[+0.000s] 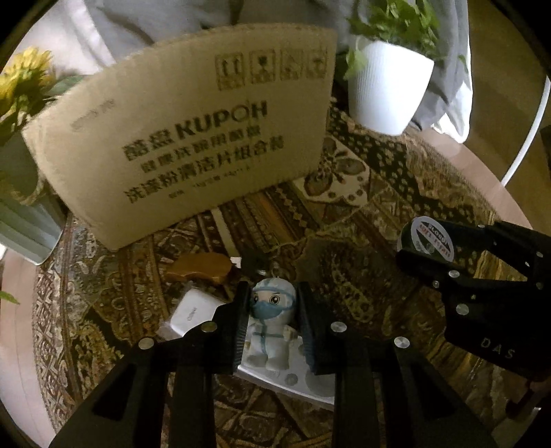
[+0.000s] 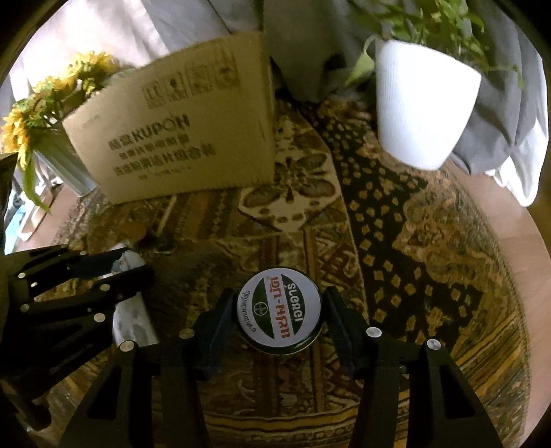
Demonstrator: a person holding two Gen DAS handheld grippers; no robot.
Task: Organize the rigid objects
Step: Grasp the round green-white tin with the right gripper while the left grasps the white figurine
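Note:
My left gripper is shut on a small white figurine with a blue mask, held by its head over a white card. My right gripper is shut on a round tin with a white and green label; it also shows at the right of the left wrist view. A brown cardboard box printed KUPOH stands behind, also in the right wrist view. A white charger block and a brown wooden piece lie left of the figurine.
A patterned cloth covers the round table. A white plant pot stands at the back right. Yellow sunflowers in a pale vase stand at the back left. Grey fabric lies behind the box.

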